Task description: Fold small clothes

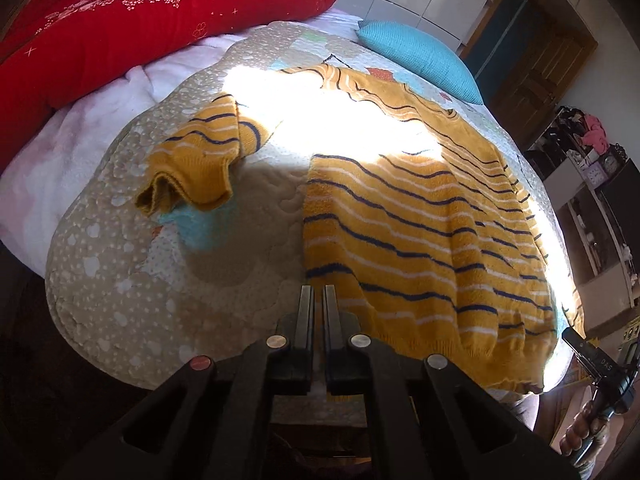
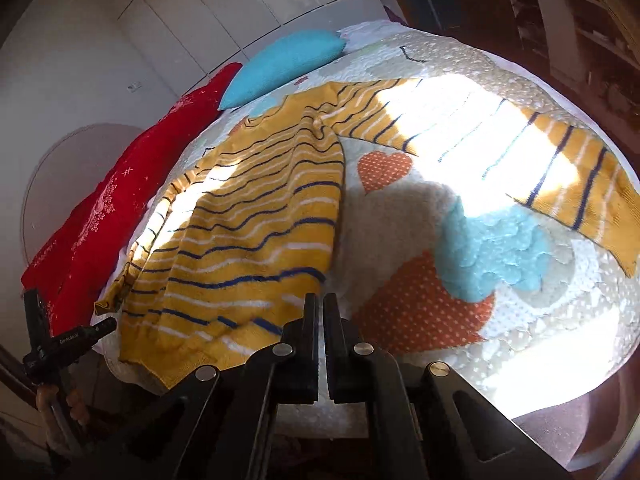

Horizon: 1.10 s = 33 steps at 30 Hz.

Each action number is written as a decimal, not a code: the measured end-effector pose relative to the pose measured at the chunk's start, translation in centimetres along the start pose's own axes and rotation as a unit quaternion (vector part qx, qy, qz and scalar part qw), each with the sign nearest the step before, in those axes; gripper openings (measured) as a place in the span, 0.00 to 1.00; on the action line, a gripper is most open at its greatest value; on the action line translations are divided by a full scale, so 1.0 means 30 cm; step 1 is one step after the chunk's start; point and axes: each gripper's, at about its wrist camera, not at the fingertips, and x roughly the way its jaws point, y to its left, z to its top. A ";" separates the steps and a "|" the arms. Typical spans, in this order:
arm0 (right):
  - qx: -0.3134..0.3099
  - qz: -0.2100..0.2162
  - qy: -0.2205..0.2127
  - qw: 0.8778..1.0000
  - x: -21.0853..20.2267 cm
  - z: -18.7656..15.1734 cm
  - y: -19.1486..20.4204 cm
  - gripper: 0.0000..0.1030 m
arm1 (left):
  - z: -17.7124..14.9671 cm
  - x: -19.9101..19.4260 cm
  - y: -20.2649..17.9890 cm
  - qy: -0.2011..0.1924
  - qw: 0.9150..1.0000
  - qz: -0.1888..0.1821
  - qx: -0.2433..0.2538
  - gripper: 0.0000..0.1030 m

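Note:
A yellow sweater [image 1: 420, 216] with navy and white stripes lies spread on a quilted bed cover [image 1: 132, 264]. Its left sleeve [image 1: 196, 164] lies crumpled out to the left; in the right wrist view the body [image 2: 248, 224] is at left and the other sleeve [image 2: 576, 172] stretches to the right. My left gripper [image 1: 318, 290] is shut and empty, just above the hem's left corner. My right gripper [image 2: 321, 300] is shut and empty, near the hem's right corner. Each gripper shows at the edge of the other's view: the right gripper in the left wrist view [image 1: 600, 364], the left gripper in the right wrist view [image 2: 60, 344].
A red pillow [image 1: 120, 28] and a turquoise cushion [image 1: 424, 56] lie at the head of the bed. White wardrobe doors [image 2: 180, 20] stand behind. Shelves with clutter [image 1: 592, 148] stand to the right. Strong sunlight washes out the sweater's middle.

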 end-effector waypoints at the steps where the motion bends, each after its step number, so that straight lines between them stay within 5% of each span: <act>1: 0.002 -0.012 0.002 1.000 -0.010 -0.010 -0.015 0.05 | -0.007 -0.015 0.023 -0.007 1.000 -0.001 -0.003 0.03; 3: 0.013 -0.023 -0.001 1.000 -0.029 -0.013 -0.046 0.05 | -0.009 -0.051 0.076 -0.028 0.999 0.012 -0.013 0.05; 5: 0.024 -0.021 -0.004 0.999 -0.028 0.000 -0.060 0.05 | 0.007 -0.081 0.126 -0.047 0.998 0.044 -0.017 0.21; 7: 0.024 -0.020 -0.006 1.000 -0.014 0.013 -0.048 0.05 | 0.035 -0.102 0.172 -0.073 0.994 0.079 -0.022 0.56; 13: -0.035 -0.027 0.015 0.999 0.100 0.022 0.097 0.14 | 0.145 -0.065 0.203 -0.114 0.990 0.082 0.007 0.75; 18: -0.057 -0.033 0.039 0.997 0.209 0.030 0.184 0.16 | 0.136 -0.001 0.092 -0.106 0.986 0.063 0.113 0.75; 21: -0.071 -0.047 0.039 0.996 0.236 0.039 0.217 0.20 | 0.130 0.061 0.080 -0.096 0.975 0.114 0.162 0.75; 23: -0.073 -0.053 0.043 0.995 0.249 0.051 0.224 0.20 | 0.149 0.087 0.099 -0.086 0.972 0.126 0.177 0.62; 24: -0.075 -0.056 0.046 0.995 0.255 0.057 0.228 0.20 | 0.170 0.089 0.122 -0.079 0.976 0.115 0.168 0.24; 25: -0.077 -0.061 0.049 0.994 0.262 0.064 0.236 0.20 | 0.204 0.085 0.160 -0.068 0.984 0.086 0.141 0.12; 28: -0.080 -0.079 0.054 0.992 0.268 0.088 0.247 0.20 | 0.313 0.023 0.325 -0.097 0.994 0.031 0.034 0.11; 33: -0.077 -0.101 0.053 0.990 0.267 0.132 0.279 0.20 | 0.527 -0.072 0.651 -0.141 0.983 0.035 -0.116 0.11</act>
